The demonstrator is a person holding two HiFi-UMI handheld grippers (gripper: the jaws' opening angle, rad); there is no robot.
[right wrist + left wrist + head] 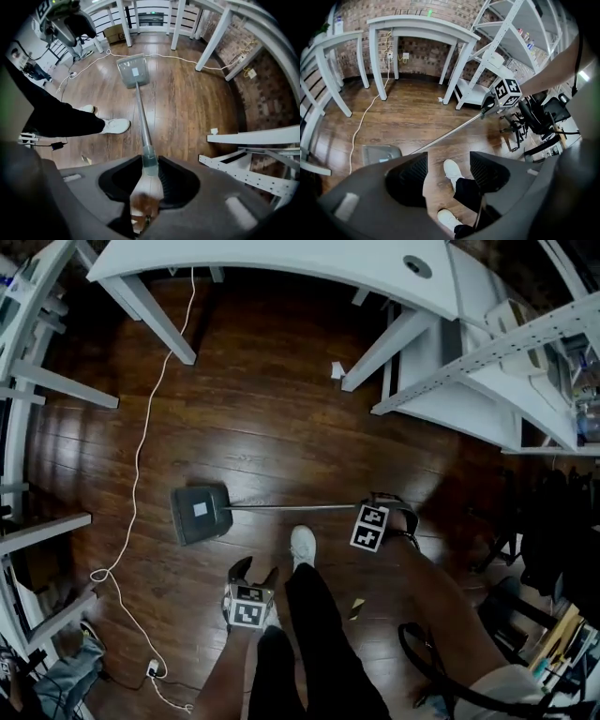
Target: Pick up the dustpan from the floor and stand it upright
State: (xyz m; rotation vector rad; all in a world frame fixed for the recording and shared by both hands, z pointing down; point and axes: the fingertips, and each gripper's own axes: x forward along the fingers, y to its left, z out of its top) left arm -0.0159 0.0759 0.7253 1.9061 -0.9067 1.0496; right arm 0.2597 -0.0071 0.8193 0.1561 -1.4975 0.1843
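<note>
clamping right gripper (149,174) tight on dustpan handle (142,122); left gripper (447,171) jaws wide apart, empty

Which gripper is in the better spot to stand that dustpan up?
Right. The right gripper is already shut on the top end of the dustpan handle, with the pan down at the floor. The left gripper is open and empty, apart from the handle.

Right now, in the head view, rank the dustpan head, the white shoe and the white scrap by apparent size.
1. dustpan head, clearly largest.
2. white shoe, though the trouser leg hides part of it.
3. white scrap, smallest, but it lies farther from the camera.
</note>
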